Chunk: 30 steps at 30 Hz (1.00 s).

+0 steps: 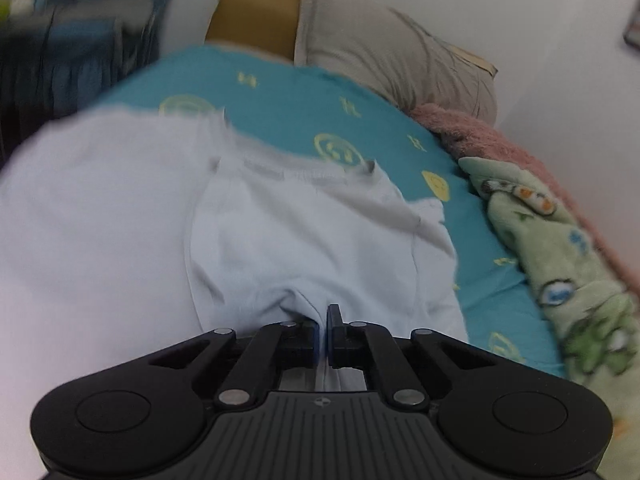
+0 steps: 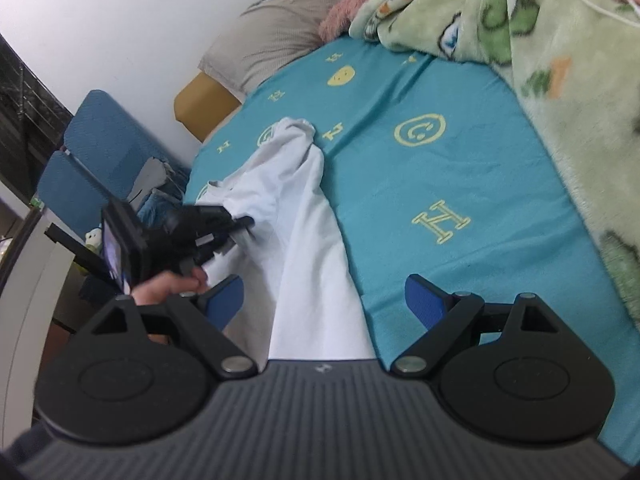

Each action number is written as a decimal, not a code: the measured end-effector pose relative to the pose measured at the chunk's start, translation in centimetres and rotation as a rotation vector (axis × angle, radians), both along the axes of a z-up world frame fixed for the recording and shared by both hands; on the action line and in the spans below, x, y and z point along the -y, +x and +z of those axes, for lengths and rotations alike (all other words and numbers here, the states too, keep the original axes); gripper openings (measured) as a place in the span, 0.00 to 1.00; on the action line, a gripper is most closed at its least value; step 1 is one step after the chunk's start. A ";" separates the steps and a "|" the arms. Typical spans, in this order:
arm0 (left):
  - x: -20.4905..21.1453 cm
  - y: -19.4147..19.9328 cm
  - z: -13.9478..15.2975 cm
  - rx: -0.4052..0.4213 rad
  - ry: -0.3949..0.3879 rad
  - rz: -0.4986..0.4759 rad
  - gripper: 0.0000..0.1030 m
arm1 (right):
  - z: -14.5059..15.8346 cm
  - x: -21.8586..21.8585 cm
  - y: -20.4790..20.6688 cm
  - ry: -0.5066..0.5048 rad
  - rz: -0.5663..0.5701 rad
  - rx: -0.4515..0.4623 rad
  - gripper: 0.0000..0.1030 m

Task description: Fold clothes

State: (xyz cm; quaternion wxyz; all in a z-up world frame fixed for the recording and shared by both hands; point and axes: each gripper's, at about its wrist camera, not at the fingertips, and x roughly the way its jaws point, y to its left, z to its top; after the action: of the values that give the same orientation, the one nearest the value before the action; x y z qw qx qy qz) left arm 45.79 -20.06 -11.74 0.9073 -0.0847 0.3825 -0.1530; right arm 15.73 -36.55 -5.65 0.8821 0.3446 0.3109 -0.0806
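I saw a teal bedsheet (image 2: 460,168) printed with yellow smiley faces and letter H marks, spread over the bed. A grey pillow (image 1: 396,52) lay at its head, against the white wall (image 2: 120,12). Beside the pillow I made out a mustard-coloured headboard or cushion (image 1: 256,16); I could not tell which. A green cartoon-print blanket (image 2: 560,52) was bunched along one side, touching a pink fluffy blanket (image 1: 480,136). Blue chairs (image 2: 100,136) stood off the bed's edge.

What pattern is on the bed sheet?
Teal bed sheet with yellow smiley faces and H letters, clearest in the right wrist view.
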 end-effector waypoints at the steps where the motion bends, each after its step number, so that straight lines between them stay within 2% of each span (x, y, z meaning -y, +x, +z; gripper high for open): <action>1: 0.5 0.1 0.2 0.038 0.073 0.008 0.04 | -0.2 0.0 0.1 -0.001 0.001 -0.001 0.86; 2: 0.9 0.2 0.2 0.055 0.124 0.009 0.05 | -0.2 0.0 0.2 -0.008 -0.001 -0.002 0.86; 3: 1.1 0.2 0.1 0.049 0.140 0.008 0.06 | -0.2 0.0 0.2 -0.016 -0.004 -0.003 0.86; 5: 0.5 -0.3 -0.1 0.012 0.115 0.014 0.16 | -0.2 0.1 0.0 -0.025 -0.012 -0.004 0.86; 6: -0.2 -0.9 -0.2 -0.009 0.088 0.025 0.23 | -0.1 0.2 -0.2 -0.030 -0.017 -0.002 0.86; 7: -1.0 -1.8 -0.1 -0.033 0.058 0.031 0.41 | -0.1 0.3 -0.3 -0.037 -0.024 0.001 0.86; 8: -1.9 -2.8 -0.1 -0.055 0.024 0.029 0.50 | 0.0 0.4 -0.4 -0.040 -0.030 0.003 0.86; 12: -6.2 -8.6 0.5 -0.157 -0.086 0.000 0.53 | 0.3 0.8 -1.1 -0.039 -0.046 0.012 0.86; 16: -10.2 -16.5 0.8 -0.247 -0.122 -0.045 0.58 | 1.1 0.7 -2.0 -0.039 -0.037 0.038 0.86; 20: -12.7 -24.1 -0.4 -0.344 -0.133 -0.096 0.58 | 1.8 0.0 -2.9 -0.046 -0.007 0.051 0.86; 22: -13.5 -27.2 -0.8 -0.348 -0.142 -0.127 0.58 | 2.2 -0.6 -3.4 -0.053 0.015 0.055 0.86; 26: -13.6 -31.2 -0.3 -0.368 -0.099 -0.208 0.53 | 3.0 -2.0 -4.6 -0.086 0.059 0.060 0.86; 30: -13.4 -33.3 -0.3 -0.417 -0.058 -0.240 0.52 | 3.3 -3.3 -5.5 -0.116 0.088 0.051 0.86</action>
State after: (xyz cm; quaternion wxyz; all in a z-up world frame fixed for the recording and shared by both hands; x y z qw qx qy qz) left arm 12.53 -6.67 -12.02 0.7811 -0.0945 0.5644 -0.2499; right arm 10.22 -33.26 -2.36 0.9110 0.2808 0.2979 -0.0508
